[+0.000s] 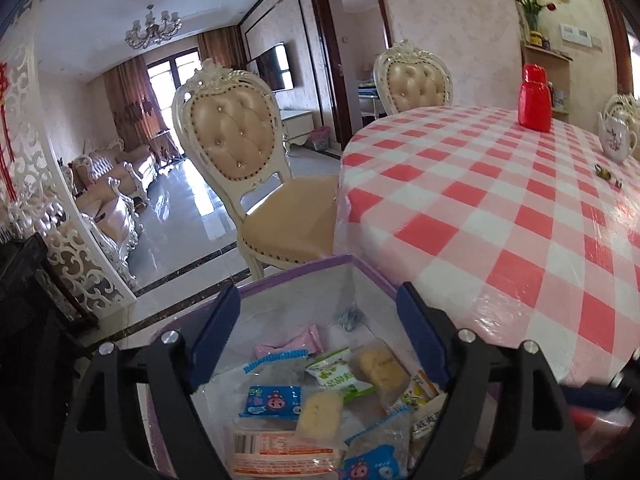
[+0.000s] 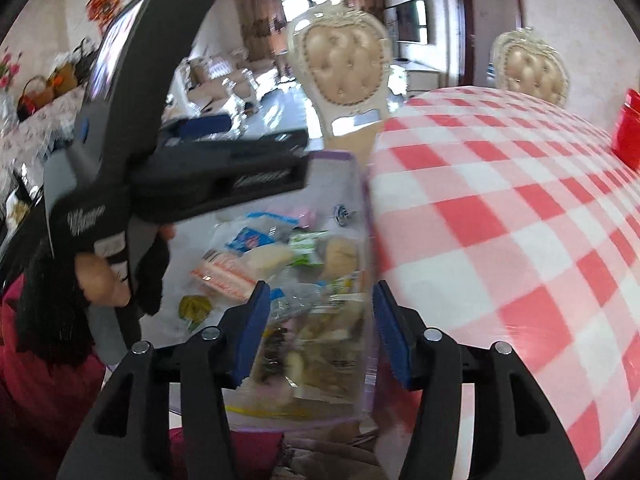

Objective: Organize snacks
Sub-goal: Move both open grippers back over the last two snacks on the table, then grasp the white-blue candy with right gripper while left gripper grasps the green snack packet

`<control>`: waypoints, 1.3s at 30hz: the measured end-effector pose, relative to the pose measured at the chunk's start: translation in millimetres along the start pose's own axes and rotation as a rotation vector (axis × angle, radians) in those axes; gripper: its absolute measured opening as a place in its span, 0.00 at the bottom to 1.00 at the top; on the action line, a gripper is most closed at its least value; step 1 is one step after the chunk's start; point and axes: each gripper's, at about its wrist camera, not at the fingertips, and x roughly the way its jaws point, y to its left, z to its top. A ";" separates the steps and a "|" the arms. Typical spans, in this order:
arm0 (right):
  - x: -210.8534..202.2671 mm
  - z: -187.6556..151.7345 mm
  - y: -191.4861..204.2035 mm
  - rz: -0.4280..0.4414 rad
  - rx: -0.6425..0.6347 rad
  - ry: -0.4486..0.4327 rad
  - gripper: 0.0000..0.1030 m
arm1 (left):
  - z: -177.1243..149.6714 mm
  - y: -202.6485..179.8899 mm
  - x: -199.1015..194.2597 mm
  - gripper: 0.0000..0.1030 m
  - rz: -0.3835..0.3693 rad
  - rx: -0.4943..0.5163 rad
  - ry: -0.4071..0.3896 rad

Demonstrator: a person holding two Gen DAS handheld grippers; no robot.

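Observation:
A purple-rimmed clear box (image 1: 304,270) sits beside the table and holds several wrapped snacks: blue packs (image 1: 270,400), yellow cakes (image 1: 320,416), a green pack (image 1: 336,370), a pink pack (image 1: 296,344). My left gripper (image 1: 320,336) hangs open and empty over the box. My right gripper (image 2: 318,332) is open over the near end of the same box (image 2: 332,156), whose snacks (image 2: 304,252) show between its fingers. The left gripper's body (image 2: 180,168) crosses the right wrist view, held by a hand.
A round table with a red-and-white checked cloth (image 1: 500,208) lies to the right. On it stand a red bottle (image 1: 535,98) and a white teapot (image 1: 616,136). A cream upholstered chair (image 1: 256,168) stands behind the box; another chair (image 1: 416,80) is farther back.

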 end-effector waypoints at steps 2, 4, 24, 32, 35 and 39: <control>-9.1 -0.4 -14.9 -0.018 0.030 -0.016 0.59 | 0.8 -9.2 -1.8 0.82 0.000 0.020 -0.001; -25.0 -1.7 -34.8 -0.055 0.056 -0.045 0.61 | 3.9 -21.1 -3.5 0.82 -0.005 0.040 0.002; -169.6 -78.3 -415.3 -0.680 0.670 -0.141 0.84 | 141.1 -406.6 54.5 0.98 -0.674 0.069 0.071; -137.0 -46.4 -517.4 -0.700 0.710 -0.108 0.80 | 165.9 -462.5 108.9 0.98 -0.701 -0.131 0.029; -106.9 -19.6 -543.8 -0.677 0.631 -0.036 0.79 | 165.1 -456.8 118.1 0.98 -0.711 -0.106 0.003; -76.0 6.7 -576.7 -0.646 0.545 0.045 0.77 | 168.1 -434.1 127.5 0.98 -0.714 -0.226 0.009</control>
